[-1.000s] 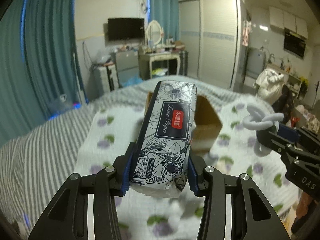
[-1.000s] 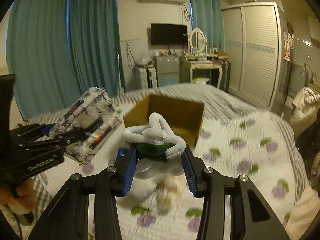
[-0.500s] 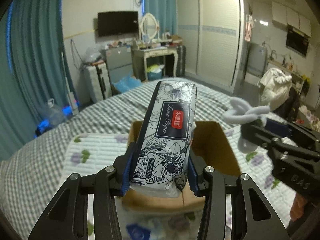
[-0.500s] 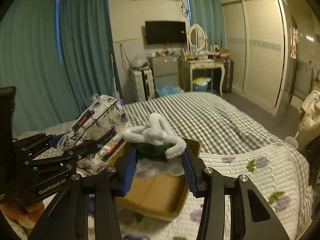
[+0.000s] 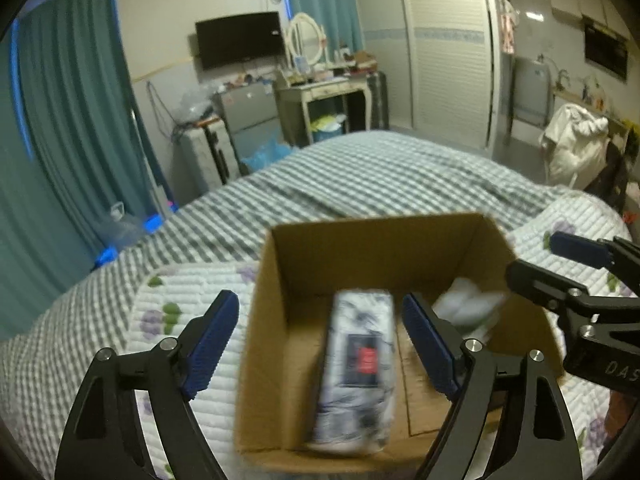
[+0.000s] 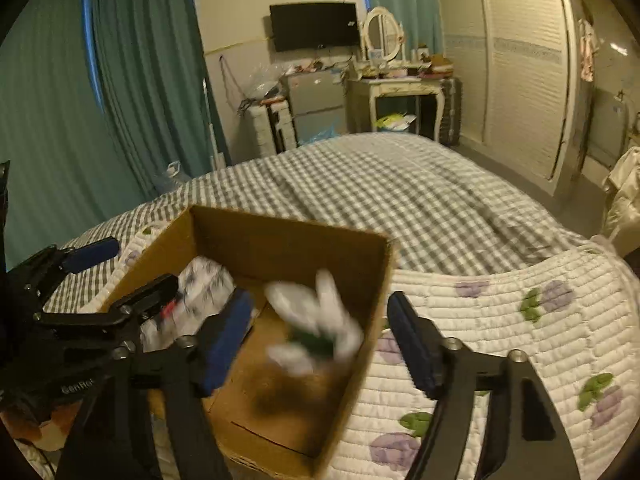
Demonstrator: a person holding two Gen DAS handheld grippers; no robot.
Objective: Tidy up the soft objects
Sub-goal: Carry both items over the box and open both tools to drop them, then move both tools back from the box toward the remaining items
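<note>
An open cardboard box (image 5: 372, 240) (image 6: 280, 240) sits on the bed. The black-and-white tissue pack (image 5: 356, 368) is inside it, blurred, and shows in the right wrist view (image 6: 204, 280) behind the other gripper. The white and green fuzzy toy (image 6: 316, 324) is also in the box, blurred, and shows as a white lump in the left wrist view (image 5: 466, 306). My left gripper (image 5: 320, 344) is open and empty above the box. My right gripper (image 6: 320, 340) is open and empty above the box's right side.
The box rests on a white quilted floral blanket (image 6: 500, 320) over a grey checked bedspread (image 5: 360, 176). Teal curtains (image 5: 72, 128), a TV, a dresser and a wardrobe stand beyond the bed. An orange object (image 6: 24, 428) lies at the lower left.
Both grippers have opened. The tissue pack and the fuzzy toy have dropped out of them into the box. Both grippers now sit over the box.
</note>
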